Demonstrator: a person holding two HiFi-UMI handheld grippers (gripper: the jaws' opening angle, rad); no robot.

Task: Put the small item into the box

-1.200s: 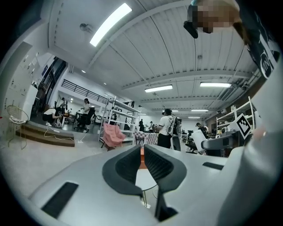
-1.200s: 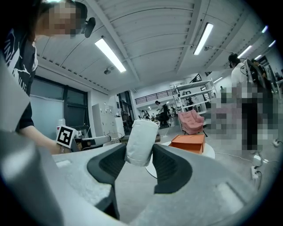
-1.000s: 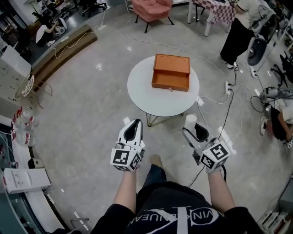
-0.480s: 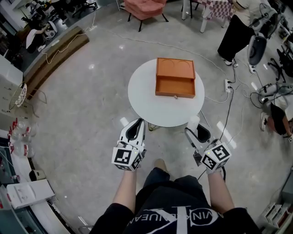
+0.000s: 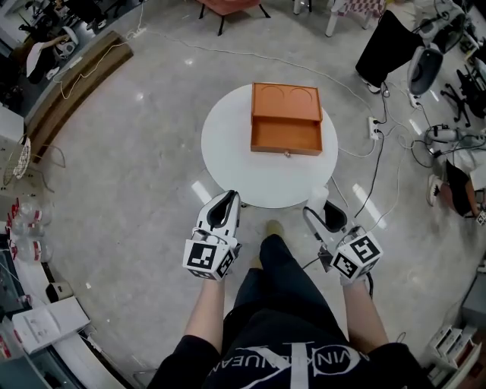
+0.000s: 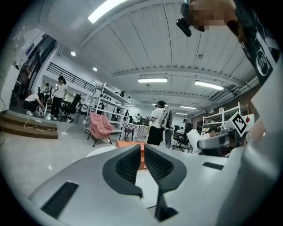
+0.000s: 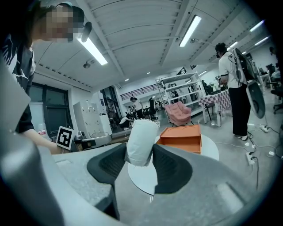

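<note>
An orange box with its drawer pulled out stands on a round white table; it also shows in the right gripper view as the box. My right gripper is shut on a small white cylindrical item, seen between the pads as the item. It hovers just off the table's near right edge. My left gripper hangs by the near left edge, jaws nearly together with nothing between them; in its own view the left gripper points at the table.
Cables and a power strip lie on the floor right of the table. A person stands at the back right, a pink chair at the back. My own leg and shoe reach under the table's near edge.
The table and box have come nearer as the person steps forward, a leg swinging out below. Both grippers keep the same pose; the right one still holds the white item.
</note>
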